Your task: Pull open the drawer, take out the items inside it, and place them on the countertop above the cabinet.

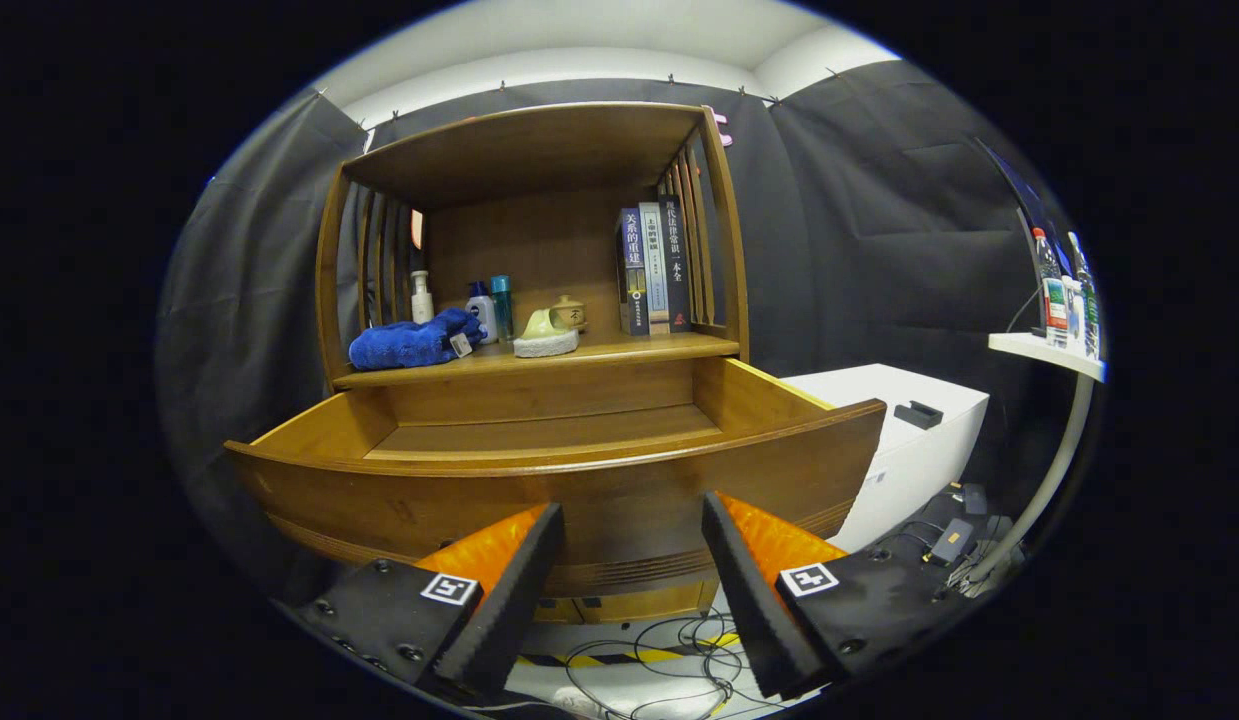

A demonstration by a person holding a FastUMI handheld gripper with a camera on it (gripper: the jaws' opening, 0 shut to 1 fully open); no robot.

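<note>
The wooden drawer (579, 480) stands pulled out toward me, its curved front panel just ahead of my fingers. The part of its floor that I can see holds nothing. My gripper (634, 515) is open, with nothing between its fingers, in front of the drawer's front panel. On the countertop (619, 352) above the drawer lie a blue towel (411, 342), a white pump bottle (421, 297), two small bottles (491, 308), a pale sponge-like pad with a yellowish item on it (546, 336), and a small ceramic pot (569, 311).
Three books (654, 268) stand at the countertop's right end, against the slatted side. A white box (909, 430) sits right of the drawer. Cables (669, 650) lie on the floor below. A shelf with bottles (1064, 300) is at far right.
</note>
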